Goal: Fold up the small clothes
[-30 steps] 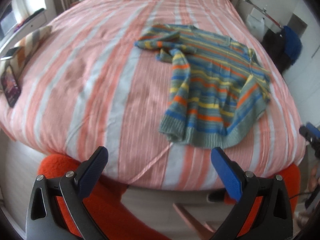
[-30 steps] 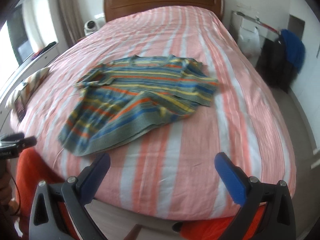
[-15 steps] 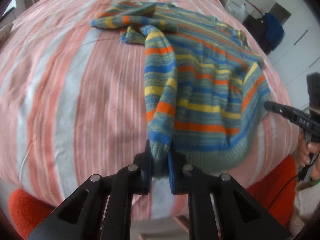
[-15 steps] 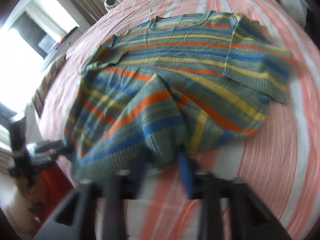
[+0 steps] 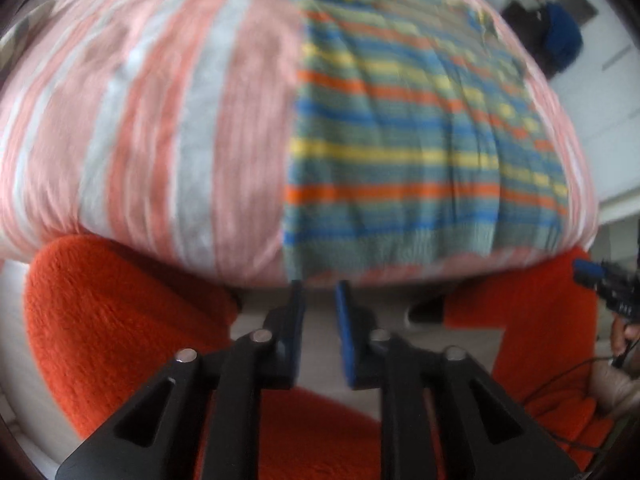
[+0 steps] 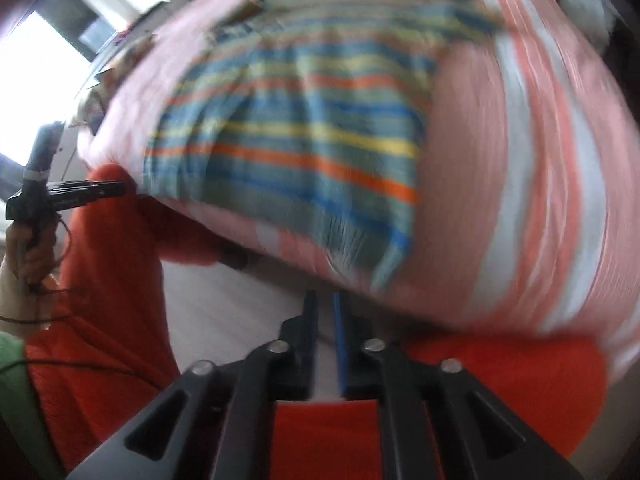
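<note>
Striped sweater point(image 5: 420, 152) spread flat on the bed point(image 5: 160, 120).
Left gripper point(image 5: 320, 292) and right gripper point(image 6: 325, 300): jaws just reopened slightly, empty, below the hem.

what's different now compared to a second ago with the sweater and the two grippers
The striped sweater was bunched up, a sleeve across its front; it now lies spread flat with its hem at the near edge of the bed. The left gripper closed on its hem, and the right gripper closed at it. Both have pulled back off the bed's edge, jaws just reopened partway and empty. The sweater stays on the bed.
</note>
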Tool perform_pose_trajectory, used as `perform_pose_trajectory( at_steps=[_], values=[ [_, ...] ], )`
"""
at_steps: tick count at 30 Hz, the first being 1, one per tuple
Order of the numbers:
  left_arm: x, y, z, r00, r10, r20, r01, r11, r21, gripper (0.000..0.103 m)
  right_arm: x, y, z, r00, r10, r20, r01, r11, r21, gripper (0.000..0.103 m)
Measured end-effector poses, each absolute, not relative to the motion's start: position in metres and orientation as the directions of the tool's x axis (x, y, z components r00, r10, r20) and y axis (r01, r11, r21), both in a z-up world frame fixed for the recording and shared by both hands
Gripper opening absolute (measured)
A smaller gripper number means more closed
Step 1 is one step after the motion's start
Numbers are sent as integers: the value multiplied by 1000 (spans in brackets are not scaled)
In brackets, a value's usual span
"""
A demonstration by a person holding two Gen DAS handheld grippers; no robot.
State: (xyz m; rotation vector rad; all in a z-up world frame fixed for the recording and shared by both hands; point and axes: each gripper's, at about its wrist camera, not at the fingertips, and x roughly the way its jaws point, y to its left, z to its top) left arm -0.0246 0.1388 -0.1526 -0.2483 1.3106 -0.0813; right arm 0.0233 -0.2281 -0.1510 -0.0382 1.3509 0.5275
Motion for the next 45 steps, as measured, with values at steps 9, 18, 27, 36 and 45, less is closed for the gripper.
perform_pose_trajectory(
  at_steps=[9, 18, 27, 36, 45],
  values=[
    [15, 125, -184, 274, -153, -949, -20, 986, -165, 21, 96, -261, -184, 181, 564, -806, -258, 818, 514, 49],
    [-17, 172, -154, 314, -179, -932, -126, 966, -227, 3, 65, -239, -144, 192, 487, -852, -342, 847, 407, 5],
    [4, 150, -202, 220, -73, -973, -141, 984, -106, 3, 81, -224, -198, 148, 344, -927, -244, 921, 303, 5],
    [25, 114, -220, 225, -2, -974, -145, 989, -36, 5, 92, -230, -216, 186, 371, -910, -153, 926, 347, 5],
    [7, 107, -206, 212, 13, -977, -146, 989, -19, 36, 71, -269, -216, 169, 420, -892, -82, 908, 412, 18]
  ],
)
